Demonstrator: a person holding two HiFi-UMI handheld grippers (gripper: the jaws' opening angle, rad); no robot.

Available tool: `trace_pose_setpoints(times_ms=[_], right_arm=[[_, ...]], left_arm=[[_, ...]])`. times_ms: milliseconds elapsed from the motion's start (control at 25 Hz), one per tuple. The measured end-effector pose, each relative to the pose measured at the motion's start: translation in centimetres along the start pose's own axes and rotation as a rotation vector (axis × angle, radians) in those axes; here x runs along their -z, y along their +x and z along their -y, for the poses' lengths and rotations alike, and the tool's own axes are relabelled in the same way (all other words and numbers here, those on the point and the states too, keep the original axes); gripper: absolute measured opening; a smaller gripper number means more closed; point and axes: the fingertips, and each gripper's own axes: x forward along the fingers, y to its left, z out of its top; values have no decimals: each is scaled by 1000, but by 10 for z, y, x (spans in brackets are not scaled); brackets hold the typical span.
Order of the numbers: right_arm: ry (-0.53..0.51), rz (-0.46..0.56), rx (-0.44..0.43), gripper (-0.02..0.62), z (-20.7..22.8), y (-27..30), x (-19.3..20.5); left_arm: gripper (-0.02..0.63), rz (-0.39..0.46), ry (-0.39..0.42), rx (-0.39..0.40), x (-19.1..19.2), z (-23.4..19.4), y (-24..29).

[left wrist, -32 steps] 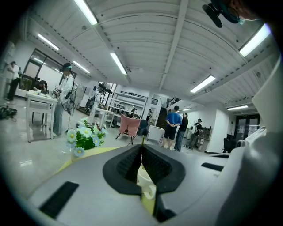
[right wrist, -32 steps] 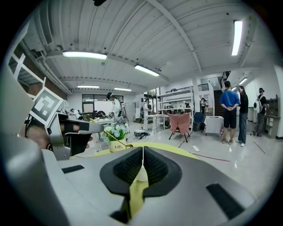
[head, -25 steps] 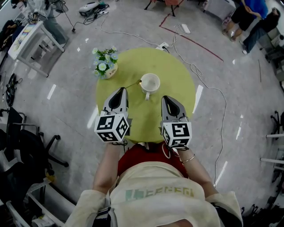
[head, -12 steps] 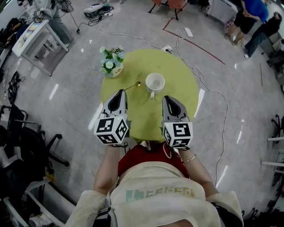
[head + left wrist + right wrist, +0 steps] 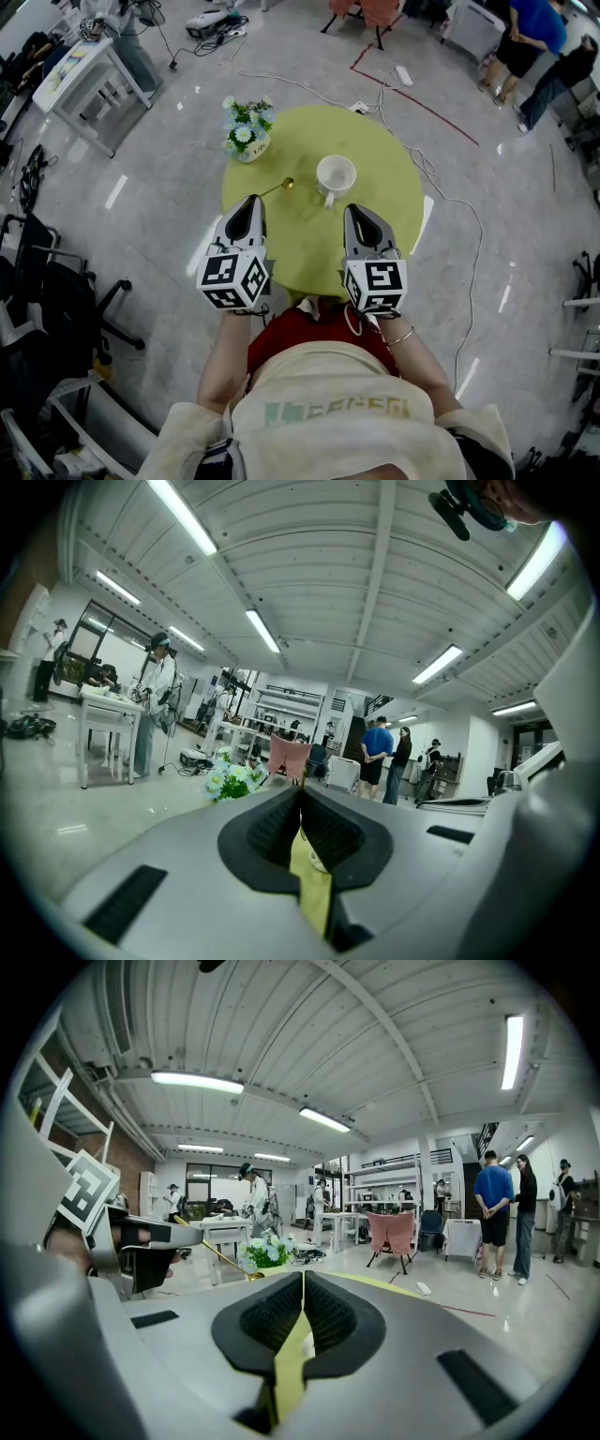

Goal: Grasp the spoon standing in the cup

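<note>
Grips the gold spoon (image 5: 277, 188) by its handle in the left gripper (image 5: 251, 201), jaws clamped on it. Holds it over the round green table (image 5: 384, 159), out of the white cup (image 5: 336, 175) and near it. Shows the right gripper (image 5: 354, 209) closed and empty.

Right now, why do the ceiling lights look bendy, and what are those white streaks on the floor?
Left gripper view and right gripper view: wide-angle lenses curve the ceiling lights and darken the corners; head view: the streaks are lamp glare on the shiny floor.
</note>
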Motion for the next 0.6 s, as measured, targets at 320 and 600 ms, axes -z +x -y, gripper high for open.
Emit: trace_pose_setpoints(times_ms=[320,600], right_arm=[[-15,4,-13,37,-10,-4,0],[-23,8,-30,37,-20,-10,-1]], left_arm=[[26,8,-4,-24,2,-10,-16],[26,14,-11,-57,4,-15,-35]])
